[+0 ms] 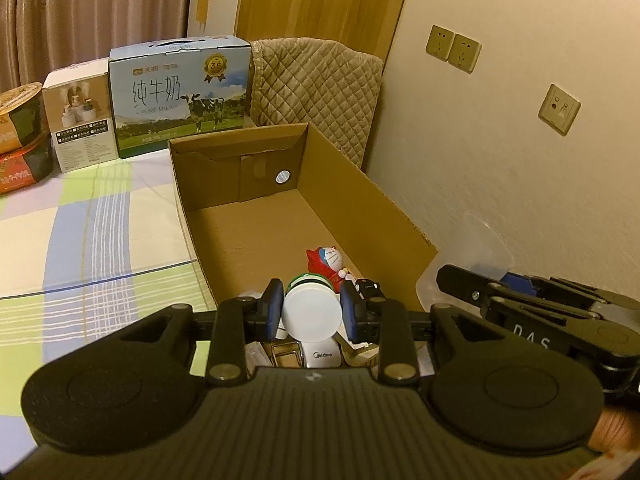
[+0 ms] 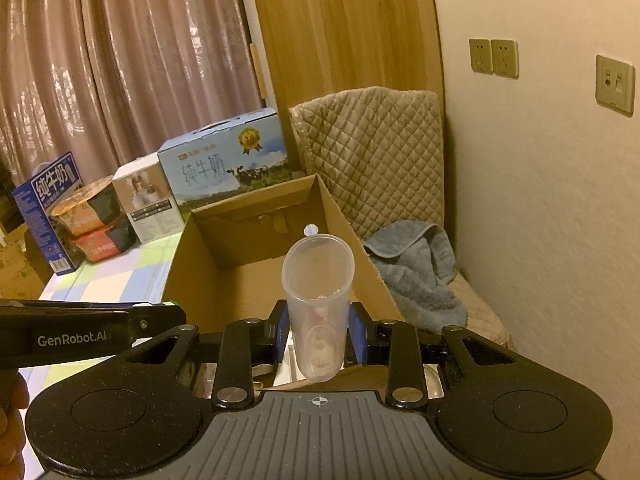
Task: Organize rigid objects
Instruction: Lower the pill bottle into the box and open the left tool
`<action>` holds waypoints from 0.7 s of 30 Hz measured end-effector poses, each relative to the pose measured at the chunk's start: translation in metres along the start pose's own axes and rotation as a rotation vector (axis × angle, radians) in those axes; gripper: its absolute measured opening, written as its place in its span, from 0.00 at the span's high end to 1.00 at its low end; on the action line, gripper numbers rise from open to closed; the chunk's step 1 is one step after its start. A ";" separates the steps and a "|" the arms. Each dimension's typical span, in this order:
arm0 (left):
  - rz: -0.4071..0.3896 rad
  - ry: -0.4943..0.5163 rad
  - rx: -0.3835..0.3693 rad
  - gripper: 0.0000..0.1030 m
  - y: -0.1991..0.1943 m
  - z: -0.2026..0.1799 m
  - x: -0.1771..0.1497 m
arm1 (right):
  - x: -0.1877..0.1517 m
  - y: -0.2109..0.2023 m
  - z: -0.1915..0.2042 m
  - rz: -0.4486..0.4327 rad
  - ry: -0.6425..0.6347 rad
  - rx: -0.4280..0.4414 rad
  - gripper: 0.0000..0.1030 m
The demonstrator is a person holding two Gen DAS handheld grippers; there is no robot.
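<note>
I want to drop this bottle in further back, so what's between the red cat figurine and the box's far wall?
Bare cardboard floor lies between the red cat figurine and the cardboard box far wall, in the left wrist view.

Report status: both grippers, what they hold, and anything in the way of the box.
Left gripper shut on white jar. Right gripper shut on clear cup. Both over cardboard box; toy figure already inside. Nothing blocking.

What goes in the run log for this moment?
left gripper: holds white round-capped bottle | right gripper: holds clear plastic cup | both over open cardboard box
</note>
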State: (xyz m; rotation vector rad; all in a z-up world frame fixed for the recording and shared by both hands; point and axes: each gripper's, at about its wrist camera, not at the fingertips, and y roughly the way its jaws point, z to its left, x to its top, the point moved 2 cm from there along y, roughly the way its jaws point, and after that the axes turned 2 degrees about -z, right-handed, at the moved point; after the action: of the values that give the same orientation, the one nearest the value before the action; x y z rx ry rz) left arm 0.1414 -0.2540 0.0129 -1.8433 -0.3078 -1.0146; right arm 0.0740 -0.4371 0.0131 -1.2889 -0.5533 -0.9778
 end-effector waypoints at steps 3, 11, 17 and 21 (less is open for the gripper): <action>0.003 0.000 -0.001 0.75 0.003 0.000 0.000 | 0.000 0.003 0.000 0.003 -0.003 -0.001 0.72; 0.007 -0.008 -0.002 0.75 0.009 0.001 0.002 | -0.002 0.008 0.000 0.006 -0.011 0.002 0.72; 0.011 -0.015 -0.003 0.75 0.015 0.004 0.004 | -0.001 0.013 0.002 0.012 -0.015 0.003 0.72; 0.016 -0.017 -0.002 0.75 0.019 0.004 0.004 | -0.001 0.015 0.002 0.014 -0.017 0.002 0.72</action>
State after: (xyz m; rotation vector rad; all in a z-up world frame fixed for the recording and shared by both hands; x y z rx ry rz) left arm 0.1572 -0.2605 0.0029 -1.8543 -0.3016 -0.9887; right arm 0.0869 -0.4350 0.0046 -1.2989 -0.5576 -0.9555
